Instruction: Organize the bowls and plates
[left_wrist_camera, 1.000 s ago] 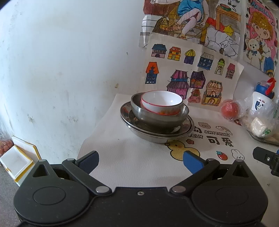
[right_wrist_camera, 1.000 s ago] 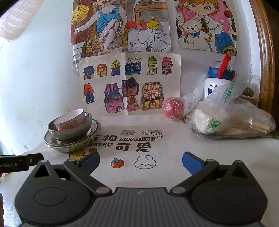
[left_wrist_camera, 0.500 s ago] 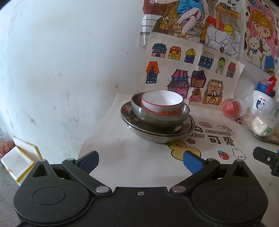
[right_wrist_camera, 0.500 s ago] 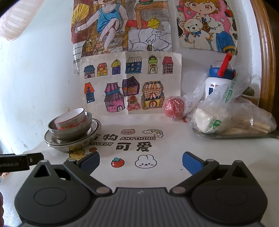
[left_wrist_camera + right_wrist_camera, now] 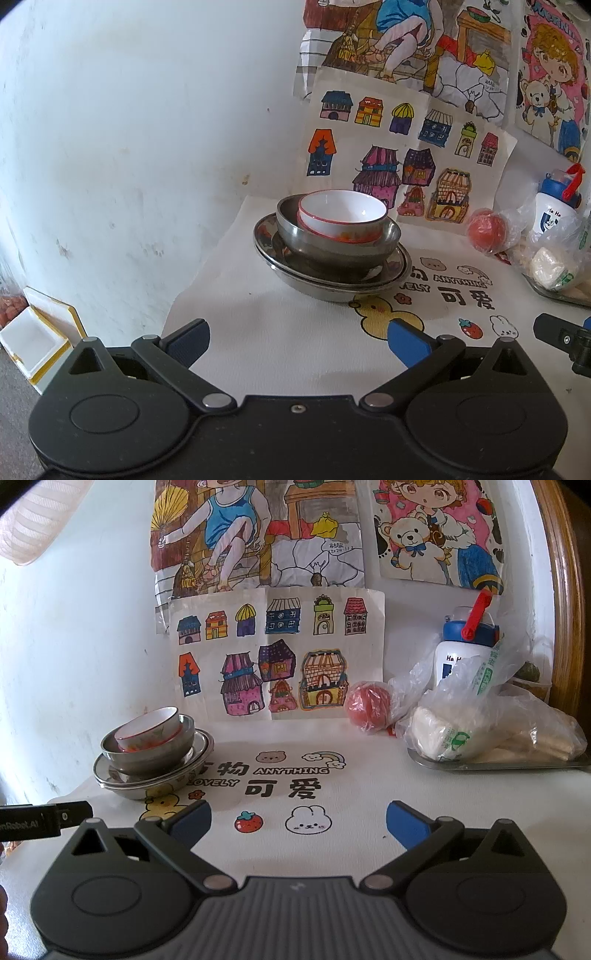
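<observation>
Both tongs (image 5: pixel 297 341) (image 5: pixel 298 821) gape above the cartoon-printed tablecloth (image 5: pixel 354 845), perhaps vinyl.

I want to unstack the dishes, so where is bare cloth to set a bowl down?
The open patch is mid-cloth, between the dish stack and the metal tray, over the rabbit print. The back right is crowded with the plastic bags, bottle and wrapped red ball.

Both views are taken low over the tablecloth (image 5: pixel 258 332), facing the wall. The stacked bowls (image 5: pixel 332 240) are seen near centre in the left view, at centre left (image 5: pixel 151 749) in the right.
</observation>
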`<control>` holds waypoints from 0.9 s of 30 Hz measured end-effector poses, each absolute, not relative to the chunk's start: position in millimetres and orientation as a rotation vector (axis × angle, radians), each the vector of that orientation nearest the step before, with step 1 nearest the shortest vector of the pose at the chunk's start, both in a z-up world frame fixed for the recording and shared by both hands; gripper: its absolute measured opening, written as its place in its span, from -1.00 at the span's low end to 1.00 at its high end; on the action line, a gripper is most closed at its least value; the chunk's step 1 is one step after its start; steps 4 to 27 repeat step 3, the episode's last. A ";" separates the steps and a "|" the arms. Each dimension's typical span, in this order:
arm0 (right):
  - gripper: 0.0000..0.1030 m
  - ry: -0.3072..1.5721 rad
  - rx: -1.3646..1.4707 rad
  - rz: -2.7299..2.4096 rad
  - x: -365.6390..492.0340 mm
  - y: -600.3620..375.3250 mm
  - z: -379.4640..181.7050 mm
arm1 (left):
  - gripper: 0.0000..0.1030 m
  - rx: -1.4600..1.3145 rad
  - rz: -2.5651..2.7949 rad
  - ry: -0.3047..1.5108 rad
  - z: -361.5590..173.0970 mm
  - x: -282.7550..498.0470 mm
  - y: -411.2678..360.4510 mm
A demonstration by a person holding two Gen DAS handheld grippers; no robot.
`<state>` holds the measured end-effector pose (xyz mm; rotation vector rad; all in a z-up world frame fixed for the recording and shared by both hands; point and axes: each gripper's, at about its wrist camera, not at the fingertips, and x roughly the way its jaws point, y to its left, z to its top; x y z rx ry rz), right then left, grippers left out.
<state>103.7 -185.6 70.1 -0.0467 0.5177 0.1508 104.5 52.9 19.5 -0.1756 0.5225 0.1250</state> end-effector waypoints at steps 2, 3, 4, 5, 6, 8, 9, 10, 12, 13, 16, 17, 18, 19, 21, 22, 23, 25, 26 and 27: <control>1.00 0.518 -0.047 0.152 103.9 -185.6 69.2 | 0.98 -0.173 0.126 0.525 20.0 105.7 53.2; 1.00 0.519 -0.046 0.152 104.2 -185.6 68.8 | 0.98 -0.171 0.129 0.526 20.3 105.2 52.5; 1.00 0.519 -0.046 0.152 104.2 -185.6 68.8 | 0.98 -0.171 0.129 0.526 20.3 105.2 52.5; 1.00 0.519 -0.046 0.152 104.2 -185.6 68.8 | 0.98 -0.171 0.129 0.526 20.3 105.2 52.5; 1.00 0.519 -0.046 0.152 104.2 -185.6 68.8 | 0.98 -0.171 0.129 0.526 20.3 105.2 52.5; 1.00 0.519 -0.046 0.152 104.2 -185.6 68.8 | 0.98 -0.171 0.129 0.526 20.3 105.2 52.5; 1.00 0.519 -0.046 0.152 104.2 -185.6 68.8 | 0.98 -0.171 0.129 0.526 20.3 105.2 52.5; 1.00 0.519 -0.046 0.152 104.2 -185.6 68.8 | 0.98 -0.171 0.129 0.526 20.3 105.2 52.5; 1.00 0.519 -0.046 0.152 104.2 -185.6 68.8 | 0.98 -0.171 0.129 0.526 20.3 105.2 52.5; 1.00 0.519 -0.046 0.152 104.2 -185.6 68.8 | 0.98 -0.171 0.129 0.526 20.3 105.2 52.5; 1.00 0.519 -0.046 0.152 104.2 -185.6 68.8 | 0.98 -0.171 0.129 0.526 20.3 105.2 52.5; 1.00 0.519 -0.046 0.152 104.2 -185.6 68.8 | 0.98 -0.171 0.129 0.526 20.3 105.2 52.5; 1.00 0.519 -0.046 0.152 104.2 -185.6 68.8 | 0.98 -0.171 0.129 0.526 20.3 105.2 52.5; 1.00 0.519 -0.046 0.152 104.2 -185.6 68.8 | 0.98 -0.171 0.129 0.526 20.3 105.2 52.5; 1.00 0.519 -0.046 0.152 104.2 -185.6 68.8 | 0.98 -0.171 0.129 0.526 20.3 105.2 52.5; 1.00 0.519 -0.046 0.152 104.2 -185.6 68.8 | 0.98 -0.171 0.129 0.526 20.3 105.2 52.5; 1.00 0.519 -0.046 0.152 104.2 -185.6 68.8 | 0.98 -0.171 0.129 0.526 20.3 105.2 52.5; 1.00 0.519 -0.046 0.152 104.2 -185.6 68.8 | 0.98 -0.171 0.129 0.526 20.3 105.2 52.5; 1.00 0.519 -0.046 0.152 104.2 -185.6 68.8 | 0.98 -0.171 0.129 0.526 20.3 105.2 52.5; 1.00 0.519 -0.046 0.152 104.2 -185.6 68.8 | 0.98 -0.171 0.129 0.526 20.3 105.2 52.5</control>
